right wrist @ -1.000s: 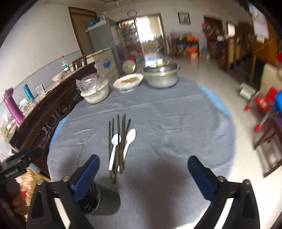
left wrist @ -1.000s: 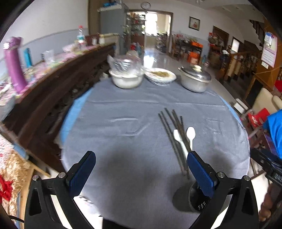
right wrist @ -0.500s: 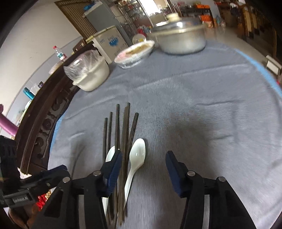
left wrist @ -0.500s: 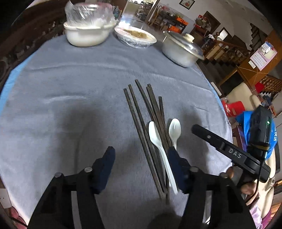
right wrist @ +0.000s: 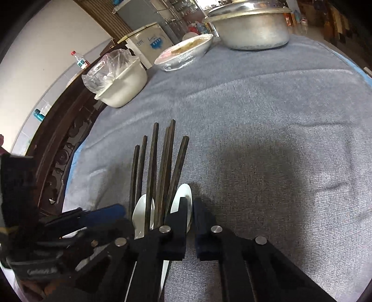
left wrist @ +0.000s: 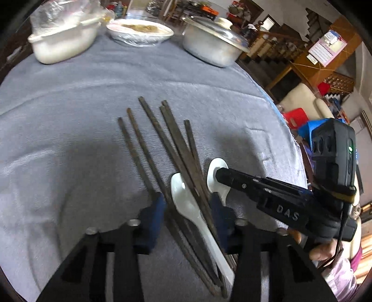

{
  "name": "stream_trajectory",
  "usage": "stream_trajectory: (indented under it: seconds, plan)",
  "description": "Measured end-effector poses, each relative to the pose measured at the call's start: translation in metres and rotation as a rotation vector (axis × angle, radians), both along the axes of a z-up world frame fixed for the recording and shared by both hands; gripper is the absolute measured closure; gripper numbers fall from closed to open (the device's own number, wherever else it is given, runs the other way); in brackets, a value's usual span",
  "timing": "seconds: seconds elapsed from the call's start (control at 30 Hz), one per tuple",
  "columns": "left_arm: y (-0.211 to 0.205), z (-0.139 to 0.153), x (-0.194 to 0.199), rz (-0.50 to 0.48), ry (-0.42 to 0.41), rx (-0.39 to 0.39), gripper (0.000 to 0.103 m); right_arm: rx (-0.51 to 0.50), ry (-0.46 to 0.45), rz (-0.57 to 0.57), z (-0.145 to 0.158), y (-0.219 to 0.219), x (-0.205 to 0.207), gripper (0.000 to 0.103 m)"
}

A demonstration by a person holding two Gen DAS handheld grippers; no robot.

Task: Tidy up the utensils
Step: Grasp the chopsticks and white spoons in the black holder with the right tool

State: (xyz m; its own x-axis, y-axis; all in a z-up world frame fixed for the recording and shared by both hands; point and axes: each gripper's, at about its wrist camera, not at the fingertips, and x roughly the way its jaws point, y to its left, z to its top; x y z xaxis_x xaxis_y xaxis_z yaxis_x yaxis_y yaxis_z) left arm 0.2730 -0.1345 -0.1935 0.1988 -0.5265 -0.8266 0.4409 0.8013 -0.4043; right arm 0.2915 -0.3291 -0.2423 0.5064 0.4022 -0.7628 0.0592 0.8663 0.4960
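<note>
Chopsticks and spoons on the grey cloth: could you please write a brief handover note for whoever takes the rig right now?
Left gripper: jaws have just been closing around the chopsticks and the left white spoon; pad contact unclear.
Right gripper: shut, tips at the right white spoon, nothing seen between them.
Things: six chopsticks and both spoons lie bundled on the grey cloth.
Done: nothing lifted.
Left: grasp and sort them all.

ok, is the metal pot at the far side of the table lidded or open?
Lidded. The metal pot has a domed lid with a knob seated on its rim; the right wrist view shows the lid overhanging it too.
</note>
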Motion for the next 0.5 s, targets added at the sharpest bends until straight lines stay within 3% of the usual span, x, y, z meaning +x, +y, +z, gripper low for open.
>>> stream_trajectory:
  seconds: [0.2,0.43,0.5]
  plan:
    - [-0.009,-0.014,0.009,-0.023,0.022,-0.002,0.096,0.023,-0.021,-0.028,-0.002,-0.008,-0.011,0.097]
    - [-0.004,-0.017,0.0,-0.029,-0.018,0.012,0.101,0.032,-0.016,-0.034,-0.002,-0.012,-0.009,0.095]
    - [-0.002,-0.016,-0.001,-0.027,-0.025,0.015,0.101,0.029,-0.018,-0.026,-0.002,-0.011,-0.007,0.085]
